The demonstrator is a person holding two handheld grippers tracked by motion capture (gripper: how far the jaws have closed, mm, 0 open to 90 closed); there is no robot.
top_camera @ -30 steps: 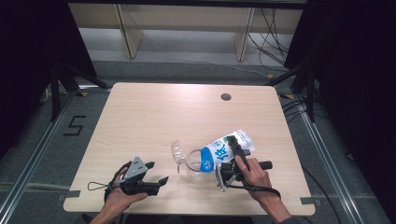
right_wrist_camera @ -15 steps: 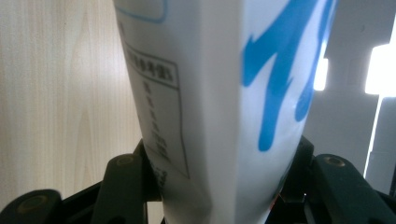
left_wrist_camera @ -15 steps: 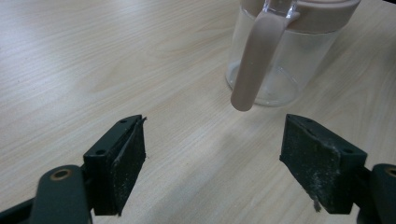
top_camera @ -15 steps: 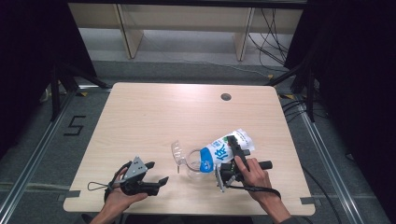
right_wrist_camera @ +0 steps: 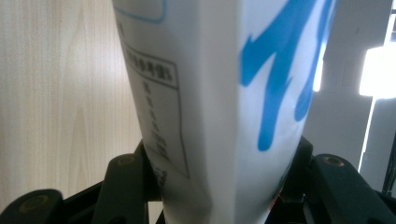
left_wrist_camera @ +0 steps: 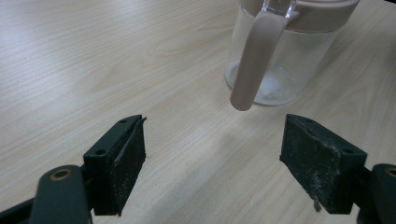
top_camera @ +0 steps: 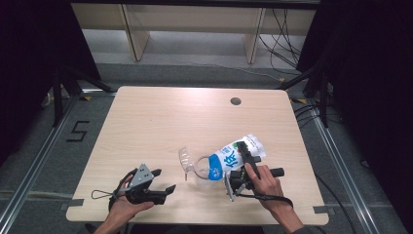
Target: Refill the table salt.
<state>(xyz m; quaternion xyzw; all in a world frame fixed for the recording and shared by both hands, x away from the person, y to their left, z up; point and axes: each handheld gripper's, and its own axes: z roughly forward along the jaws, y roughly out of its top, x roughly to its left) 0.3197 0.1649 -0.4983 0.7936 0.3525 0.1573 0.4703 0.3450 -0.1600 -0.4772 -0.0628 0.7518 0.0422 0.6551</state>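
The right gripper [top_camera: 242, 168] clamps the tilted milk carton [top_camera: 234, 157] at lower centre, spout over the jug [top_camera: 197, 168]; a loose squeeze could spill it. The left gripper [top_camera: 163, 181] rests open

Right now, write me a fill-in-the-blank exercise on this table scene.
1. The right gripper is shut on a white-and-blue ____.
2. The carton tilts over a clear glass jug whose lid and handle are ____.
3. The left gripper has its jaws ____, with nothing between them.

Missing: carton; pink; open
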